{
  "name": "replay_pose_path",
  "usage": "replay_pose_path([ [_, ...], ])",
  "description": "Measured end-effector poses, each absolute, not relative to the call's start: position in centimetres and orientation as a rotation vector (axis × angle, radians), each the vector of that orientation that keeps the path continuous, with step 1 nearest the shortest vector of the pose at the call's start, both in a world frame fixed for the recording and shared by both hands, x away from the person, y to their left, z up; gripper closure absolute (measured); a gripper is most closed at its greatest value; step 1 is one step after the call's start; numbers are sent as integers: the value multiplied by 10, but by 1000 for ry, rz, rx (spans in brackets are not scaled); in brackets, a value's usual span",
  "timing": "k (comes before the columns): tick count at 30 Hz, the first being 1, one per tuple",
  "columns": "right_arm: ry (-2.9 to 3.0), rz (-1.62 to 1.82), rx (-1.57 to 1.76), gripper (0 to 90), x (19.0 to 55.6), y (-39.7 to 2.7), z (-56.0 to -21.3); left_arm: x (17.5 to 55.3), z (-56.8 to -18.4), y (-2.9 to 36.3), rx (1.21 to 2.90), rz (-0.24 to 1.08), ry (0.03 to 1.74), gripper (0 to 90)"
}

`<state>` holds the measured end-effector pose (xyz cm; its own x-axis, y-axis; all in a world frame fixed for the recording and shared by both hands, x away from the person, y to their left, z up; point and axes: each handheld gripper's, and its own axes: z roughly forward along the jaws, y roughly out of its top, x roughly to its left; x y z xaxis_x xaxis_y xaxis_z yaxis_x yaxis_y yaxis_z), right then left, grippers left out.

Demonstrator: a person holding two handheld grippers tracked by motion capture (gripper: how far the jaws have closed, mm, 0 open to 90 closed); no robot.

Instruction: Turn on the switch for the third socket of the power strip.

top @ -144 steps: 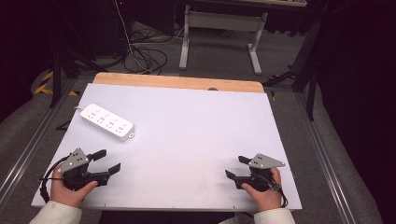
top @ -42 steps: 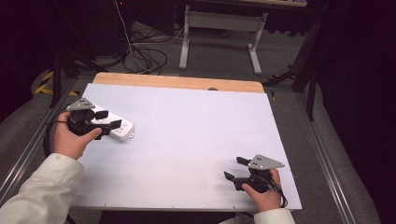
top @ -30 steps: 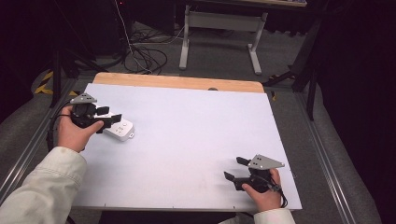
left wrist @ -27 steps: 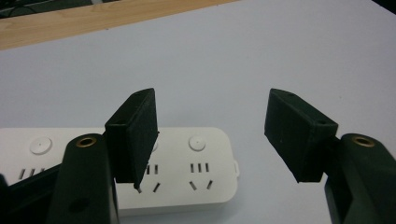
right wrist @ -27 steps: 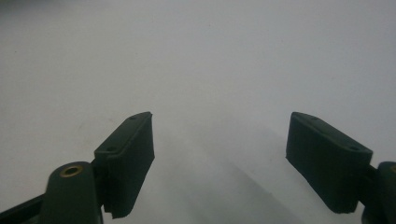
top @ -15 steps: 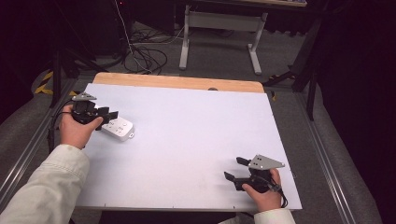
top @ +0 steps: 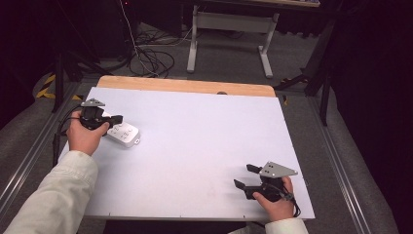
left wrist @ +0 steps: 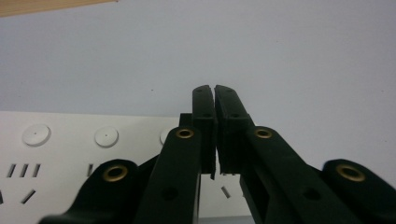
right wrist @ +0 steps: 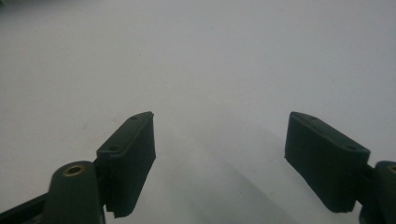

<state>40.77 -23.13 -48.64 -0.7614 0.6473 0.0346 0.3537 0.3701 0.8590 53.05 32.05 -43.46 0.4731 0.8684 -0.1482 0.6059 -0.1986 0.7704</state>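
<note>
A white power strip (top: 124, 135) lies flat near the white table's left edge; its round buttons and socket slots (left wrist: 70, 140) show below the jaws in the left gripper view. My left gripper (top: 115, 118) hovers over the strip's left end. Its jaws have just been closing and now stand shut, pads together (left wrist: 215, 93), with nothing between them. Whether the tips touch the strip I cannot tell. My right gripper (top: 244, 176) rests near the front right of the table, open, with bare table between its fingers (right wrist: 219, 135).
The white tabletop (top: 209, 131) has a wooden strip (top: 185, 86) along its far edge. Beyond it are a desk frame (top: 229, 29) and cables on the floor (top: 151, 53). Metal rails run along both sides of the table.
The left gripper's jaws have closed from open to shut and the hand has sunk a little over the power strip. The right hand has stayed still.
</note>
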Motion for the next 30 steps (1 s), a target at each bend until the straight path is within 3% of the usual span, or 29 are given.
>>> replay_pose_path([
  [30, 2332, 1349, 879, 263, 407, -232, -487, 543, -456, 316, 1980, 507, 1288, 899],
])
